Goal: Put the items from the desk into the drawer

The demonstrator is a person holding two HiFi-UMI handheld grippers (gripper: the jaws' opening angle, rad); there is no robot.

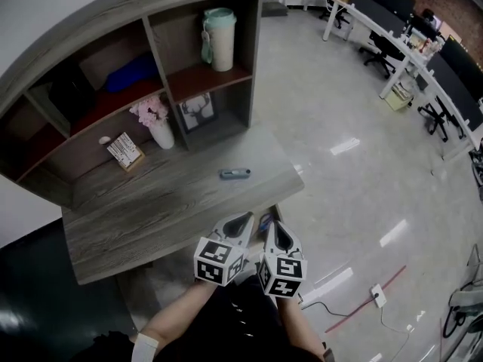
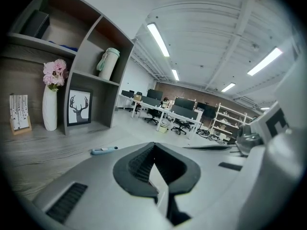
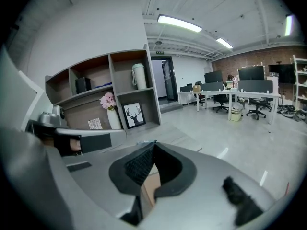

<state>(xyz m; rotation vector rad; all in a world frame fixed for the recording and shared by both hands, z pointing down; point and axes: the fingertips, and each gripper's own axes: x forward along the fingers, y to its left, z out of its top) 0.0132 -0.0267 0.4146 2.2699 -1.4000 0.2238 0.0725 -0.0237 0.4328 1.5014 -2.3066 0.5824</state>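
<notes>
Just off the front edge of the grey wood-grain desk [image 1: 151, 210], left gripper [image 1: 243, 221] and right gripper [image 1: 278, 231] pressed together, empty. Slim blue utility knife [image 1: 235, 173] near the right edge.

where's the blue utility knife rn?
Head view: the blue utility knife lies flat on the desk, right side, in front of the deer picture.

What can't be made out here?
- Drawer: in the head view, the grey wooden desk's front edge is covered by the left hand-held gripper and right hand-held gripper.
- Small blue-grey tool on the desk: too small to identify in any view.
- Dark boxy object on the upper shelf: in shadow, head view.
- Printed card: text too small.
</notes>
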